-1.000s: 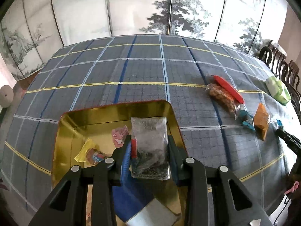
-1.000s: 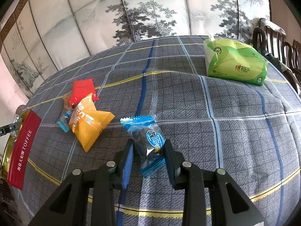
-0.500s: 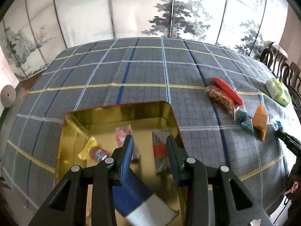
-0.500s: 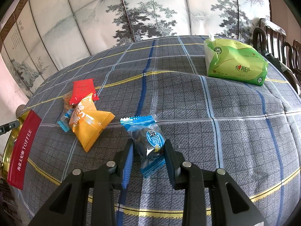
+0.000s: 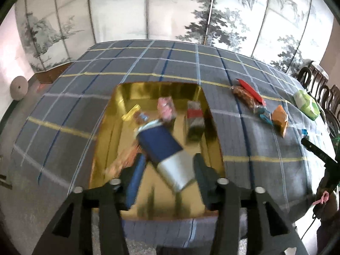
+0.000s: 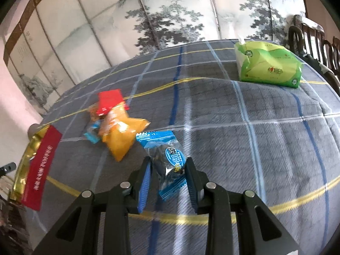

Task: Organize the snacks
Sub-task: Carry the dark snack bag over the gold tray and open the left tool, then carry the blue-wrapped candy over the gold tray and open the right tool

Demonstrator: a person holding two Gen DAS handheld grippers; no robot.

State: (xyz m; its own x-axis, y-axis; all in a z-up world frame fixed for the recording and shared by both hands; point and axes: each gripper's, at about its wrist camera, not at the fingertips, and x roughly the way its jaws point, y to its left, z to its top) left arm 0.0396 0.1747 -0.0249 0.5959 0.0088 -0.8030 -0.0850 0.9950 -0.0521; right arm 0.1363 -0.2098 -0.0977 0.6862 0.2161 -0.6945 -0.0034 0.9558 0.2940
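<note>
One packet point(image 5: 194, 120) now lies in the gold tin point(image 5: 102, 131); your left gripper point(image 5: 167, 176) has just opened, fingers empty. Your right gripper point(image 6: 167, 178) pinches the blue candy point(image 6: 167, 159) near the tabletop point(image 6: 233, 138).

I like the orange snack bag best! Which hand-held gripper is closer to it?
Right. The right hand-held gripper sits just beside the orange snack bag, shut on a blue candy packet. The left hand-held gripper hovers over the gold tin, farther away.

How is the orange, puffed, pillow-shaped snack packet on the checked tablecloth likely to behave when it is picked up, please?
The orange, puffed, pillow-shaped snack packet looks air-filled, so probably light for its size. Its glossy film could be slippery and may dent under a squeeze. It touches a small teal sweet wrapper, which a pick-up might nudge.
</note>
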